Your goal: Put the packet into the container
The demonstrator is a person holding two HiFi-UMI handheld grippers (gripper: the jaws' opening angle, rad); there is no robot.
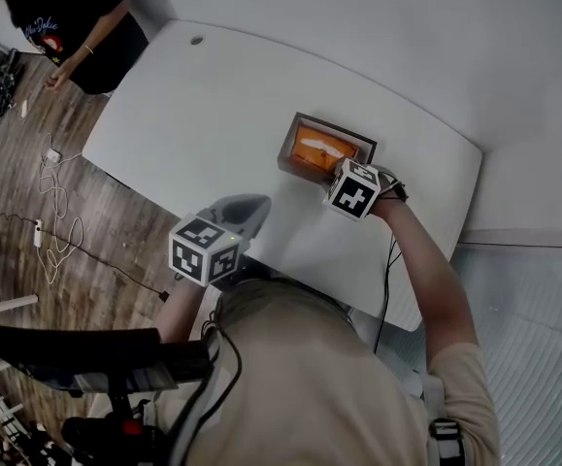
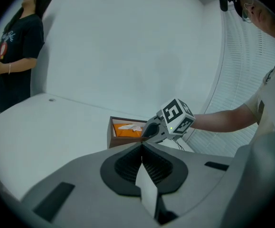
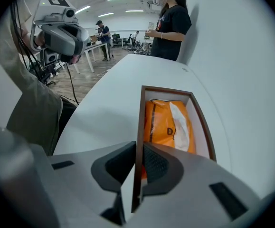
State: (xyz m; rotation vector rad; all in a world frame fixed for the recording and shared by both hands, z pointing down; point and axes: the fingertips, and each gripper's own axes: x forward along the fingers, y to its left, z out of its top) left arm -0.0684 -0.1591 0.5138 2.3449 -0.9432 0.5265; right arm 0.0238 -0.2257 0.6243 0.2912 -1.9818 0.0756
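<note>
A brown open container (image 1: 298, 158) stands on the white table (image 1: 183, 115) with an orange packet (image 1: 321, 149) lying flat inside it. My right gripper (image 1: 327, 175) points steeply down at the container's near side. In the right gripper view its jaws (image 3: 138, 148) are shut on the container's left wall (image 3: 139, 122), and the packet (image 3: 168, 125) lies just beyond them. My left gripper (image 1: 253, 205) hangs over the table's near edge, apart from the container, shut with nothing held (image 2: 142, 148). From the left gripper view I see the container (image 2: 123, 140), the packet (image 2: 127, 128) and the right gripper (image 2: 150, 129).
A person in a black shirt (image 1: 67, 17) stands at the table's far left corner, by the wall (image 3: 173, 23). Cables (image 1: 57, 212) lie on the wooden floor to the left. A round cable hole (image 1: 196, 39) sits near the table's far edge.
</note>
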